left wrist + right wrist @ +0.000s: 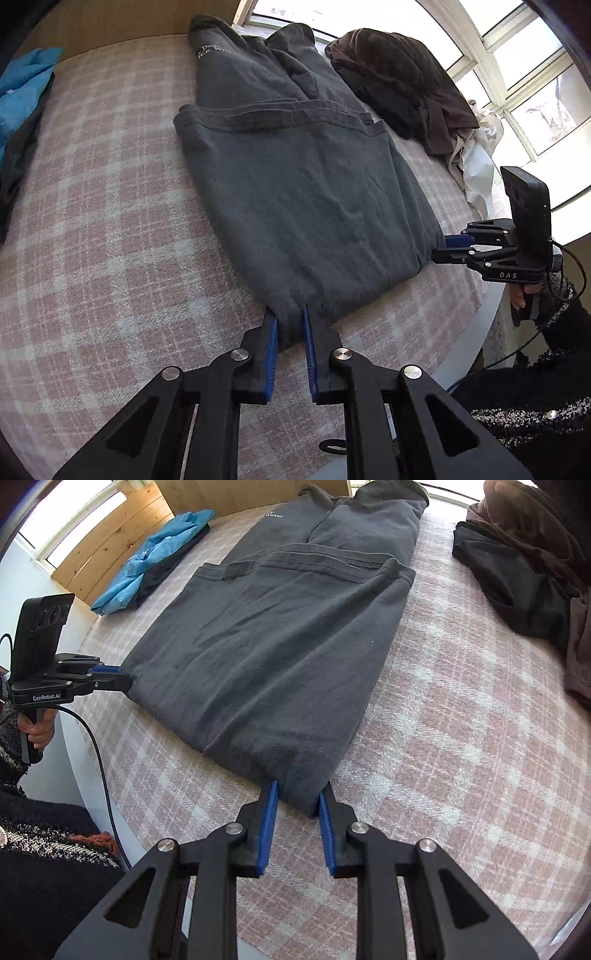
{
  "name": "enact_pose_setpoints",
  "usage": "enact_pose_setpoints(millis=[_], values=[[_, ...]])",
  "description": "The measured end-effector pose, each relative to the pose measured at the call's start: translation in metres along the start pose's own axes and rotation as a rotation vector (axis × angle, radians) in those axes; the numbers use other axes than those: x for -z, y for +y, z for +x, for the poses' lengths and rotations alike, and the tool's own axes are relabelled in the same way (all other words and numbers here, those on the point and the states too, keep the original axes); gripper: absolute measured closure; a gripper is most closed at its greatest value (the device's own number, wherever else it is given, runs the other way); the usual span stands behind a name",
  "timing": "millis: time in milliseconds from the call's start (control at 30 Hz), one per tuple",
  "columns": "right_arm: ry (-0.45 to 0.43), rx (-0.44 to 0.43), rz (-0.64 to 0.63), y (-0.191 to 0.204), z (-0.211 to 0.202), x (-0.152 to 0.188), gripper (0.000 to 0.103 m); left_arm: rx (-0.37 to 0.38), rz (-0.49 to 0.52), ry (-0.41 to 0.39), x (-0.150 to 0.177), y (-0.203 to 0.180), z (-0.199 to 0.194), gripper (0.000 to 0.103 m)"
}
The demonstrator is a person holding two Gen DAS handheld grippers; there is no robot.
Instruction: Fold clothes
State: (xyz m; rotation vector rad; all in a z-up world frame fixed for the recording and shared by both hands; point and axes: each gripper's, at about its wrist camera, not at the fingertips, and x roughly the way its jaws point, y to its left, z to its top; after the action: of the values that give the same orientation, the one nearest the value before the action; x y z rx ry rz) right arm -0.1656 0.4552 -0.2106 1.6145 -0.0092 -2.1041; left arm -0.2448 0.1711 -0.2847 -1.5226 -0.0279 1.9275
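Grey folded garment (306, 192) lies on the plaid-covered worktop (110, 258). Left tongs (290, 325) and right tongs (297, 799), each slightly parted, pinch its near corners.

Two handheld grippers of matte black plastic, each with triangular cut-outs in its linkage arms, round silver pivot screws and ribbed blue pads lining the fingers. The left gripper (289, 322) reads "GenRobot.AI" in white on its side; the right gripper (297, 796) reads "DAS". Above each lettered body stands a black camera block, and below it a pistol grip. A black cable loops away from each body. The person's sleeve (14, 738) beside the left grip is black knit flecked with white.
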Motion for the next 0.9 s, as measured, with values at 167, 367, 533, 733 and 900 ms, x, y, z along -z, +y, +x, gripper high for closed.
enact_pose_setpoints(millis=[167,367,533,733,900], values=[[-0.039,-0.009,-0.045,0.004,-0.027,-0.007,0.097,0.033,0.024,0.014,-0.009,0.003,-0.008,0.098],[-0.016,-0.009,0.05,-0.02,-0.003,0.013,0.098,0.031,0.002,0.059,0.001,0.015,-0.001,0.098],[-0.061,0.002,0.028,-0.012,-0.002,0.011,0.098,0.022,0.008,0.043,0.002,0.02,-0.01,0.098],[0.035,0.037,0.024,-0.005,0.029,0.023,0.096,-0.095,-0.022,0.039,0.005,0.047,-0.029,0.102],[0.008,0.174,-0.017,0.007,0.034,0.036,0.089,-0.097,0.09,0.0,0.009,0.019,-0.042,0.101]])
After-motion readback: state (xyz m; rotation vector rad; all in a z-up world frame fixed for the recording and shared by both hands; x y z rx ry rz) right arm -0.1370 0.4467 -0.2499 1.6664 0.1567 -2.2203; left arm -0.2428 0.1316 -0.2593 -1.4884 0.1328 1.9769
